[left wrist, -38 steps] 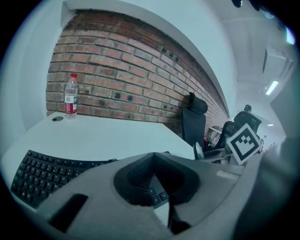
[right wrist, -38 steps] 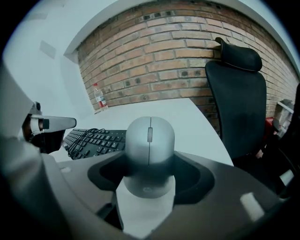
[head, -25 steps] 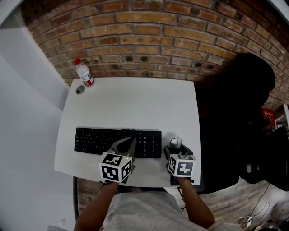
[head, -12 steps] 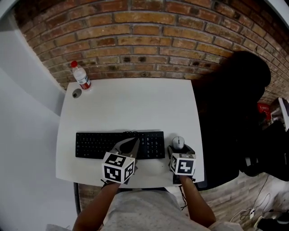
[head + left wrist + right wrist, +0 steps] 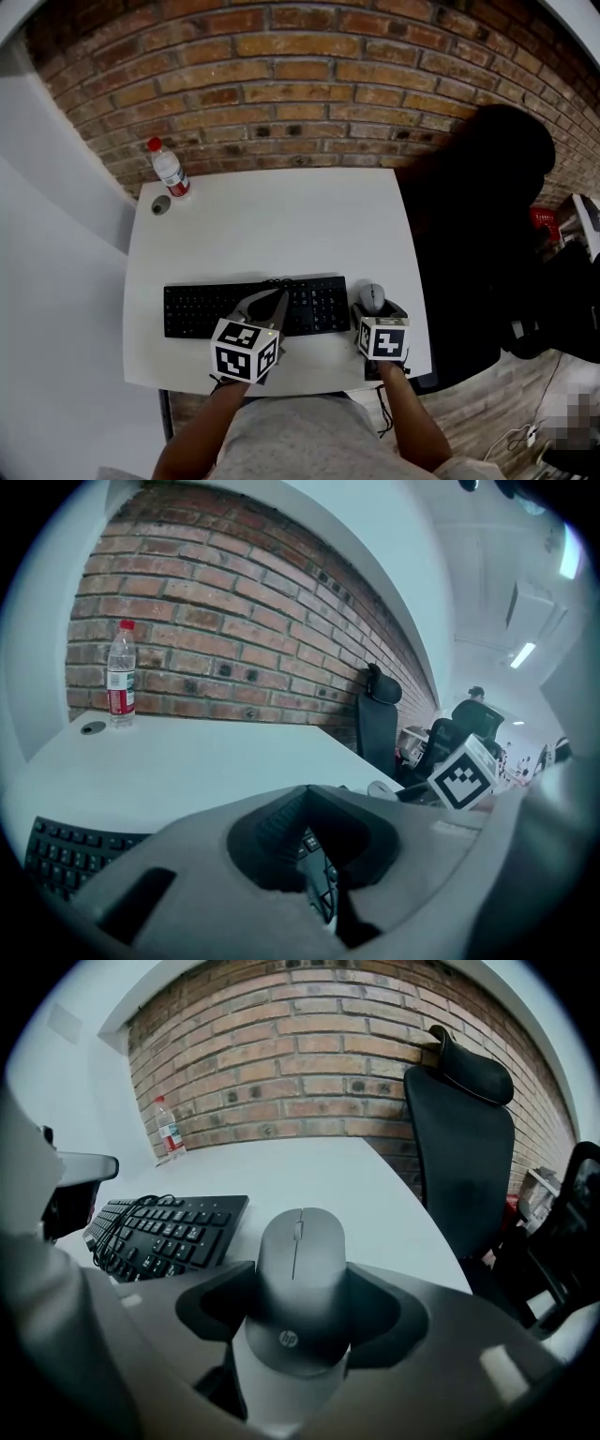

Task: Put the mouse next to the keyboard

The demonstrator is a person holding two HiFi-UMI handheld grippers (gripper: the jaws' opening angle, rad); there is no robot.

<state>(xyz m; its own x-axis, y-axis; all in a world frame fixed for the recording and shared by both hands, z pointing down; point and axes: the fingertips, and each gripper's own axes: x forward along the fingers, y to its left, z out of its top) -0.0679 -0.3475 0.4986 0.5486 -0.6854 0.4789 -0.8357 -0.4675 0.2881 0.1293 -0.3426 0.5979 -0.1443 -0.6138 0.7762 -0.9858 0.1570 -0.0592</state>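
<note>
The grey mouse sits between the jaws of my right gripper, which are shut on its sides. In the head view the mouse is just off the right end of the black keyboard, with the right gripper near the table's front right corner. Whether the mouse touches the table I cannot tell. My left gripper is shut and empty, its tips together over the keyboard's front edge. The left gripper view shows keys below the left gripper.
The white table stands against a brick wall. A water bottle and its loose cap are at the far left corner. A black office chair stands close to the table's right edge. A cable lies on the keyboard.
The head view has shifted a little. The mouse in the right gripper stands slightly nearer the keyboard's right end. The left gripper has kept its place.
</note>
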